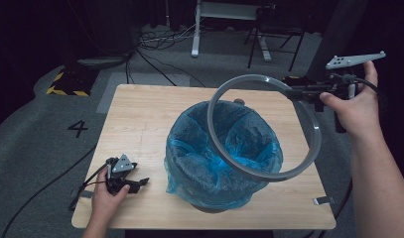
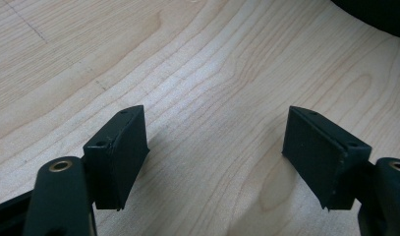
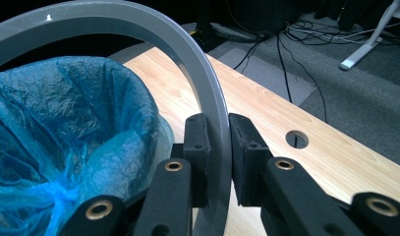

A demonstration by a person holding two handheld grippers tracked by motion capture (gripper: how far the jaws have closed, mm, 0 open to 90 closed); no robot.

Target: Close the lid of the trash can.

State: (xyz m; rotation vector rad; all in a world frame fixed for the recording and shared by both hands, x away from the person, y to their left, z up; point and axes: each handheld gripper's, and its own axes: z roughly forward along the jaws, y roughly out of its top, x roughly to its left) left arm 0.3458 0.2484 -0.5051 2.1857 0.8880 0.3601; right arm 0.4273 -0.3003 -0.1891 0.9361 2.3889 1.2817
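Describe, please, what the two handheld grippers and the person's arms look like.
Both the left gripper and right gripper are black, each topped by a grey three-cornered plate with small holes. Flat black pads sit on arms with brass-ringed holes. Black cables trail behind. Forearms are bare, sleeveless.

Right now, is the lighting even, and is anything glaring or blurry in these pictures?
High view: the table is lit, the room behind nearly black. Left gripper view: sharp wood grain, with soft shadows beneath the open jaws. Right gripper view: a small glint on the grey ring; the bag looks crisp, and the nearest jaw parts are slightly soft.

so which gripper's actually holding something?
The right gripper: its jaws clamp the grey ring above the bin. The left gripper rests open on the table.
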